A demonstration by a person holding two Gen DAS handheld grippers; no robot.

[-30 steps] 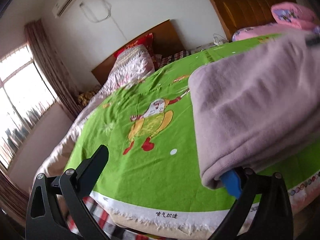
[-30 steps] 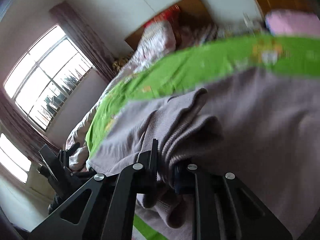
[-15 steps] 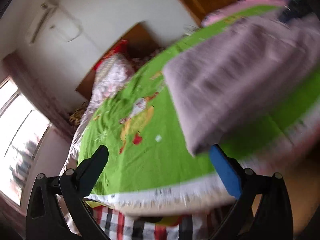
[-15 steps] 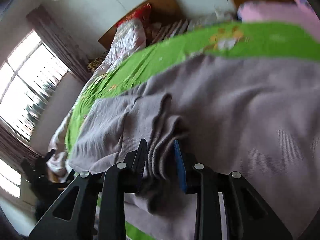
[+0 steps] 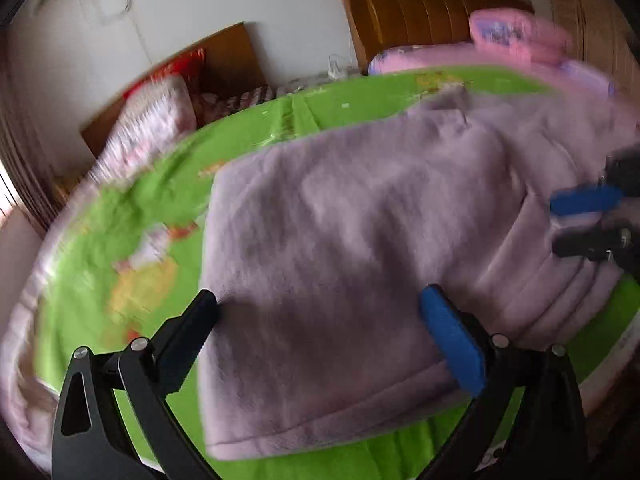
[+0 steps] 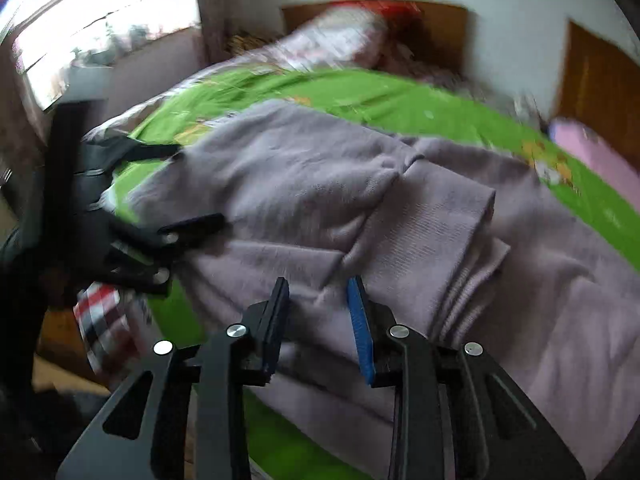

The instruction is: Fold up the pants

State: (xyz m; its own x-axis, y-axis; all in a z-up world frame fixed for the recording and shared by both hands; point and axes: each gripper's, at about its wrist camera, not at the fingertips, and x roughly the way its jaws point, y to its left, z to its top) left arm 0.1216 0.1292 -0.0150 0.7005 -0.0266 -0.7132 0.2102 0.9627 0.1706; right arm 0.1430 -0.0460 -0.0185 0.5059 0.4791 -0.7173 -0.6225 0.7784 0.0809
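Left wrist view: looking along the left gripper (image 5: 316, 314), fingers spread wide and lying over the near end of the pants (image 5: 360, 264) — nothing pinched between them, blue pad (image 5: 452, 344) on one side, black finger on the other. Lying folded on the green bedspread (image 5: 132, 208), mauve and fleecy, with layered edges stacking toward the right. Showing a cartoon figure print (image 5: 148, 268) on the bedspread, too smeared by motion to make out; no lettering readable anywhere. Catching the right gripper (image 5: 588, 216) at the far right edge, blue pad and black finger parted over the cloth. Showing pink pillows (image 5: 516, 36) piled against a wooden headboard (image 5: 424, 8) at the head of the bed.

Right wrist view: hovering just above the pants (image 6: 304, 176) with the right gripper (image 6: 318, 312) released — a clear gap between the blue pad and the black one, fabric showing through beneath, none of it clamped. Displaying a folded-over ribbed flap at centre, resting on the layers below. Catching the left gripper (image 6: 176, 252) at the left, black fingers apart at the pants' edge. Glimpsing a red-and-white checked cloth (image 6: 100, 320) hanging below the bedspread (image 6: 380, 96) edge, and a bright window (image 6: 100, 12) beyond. No containers visible in either view.
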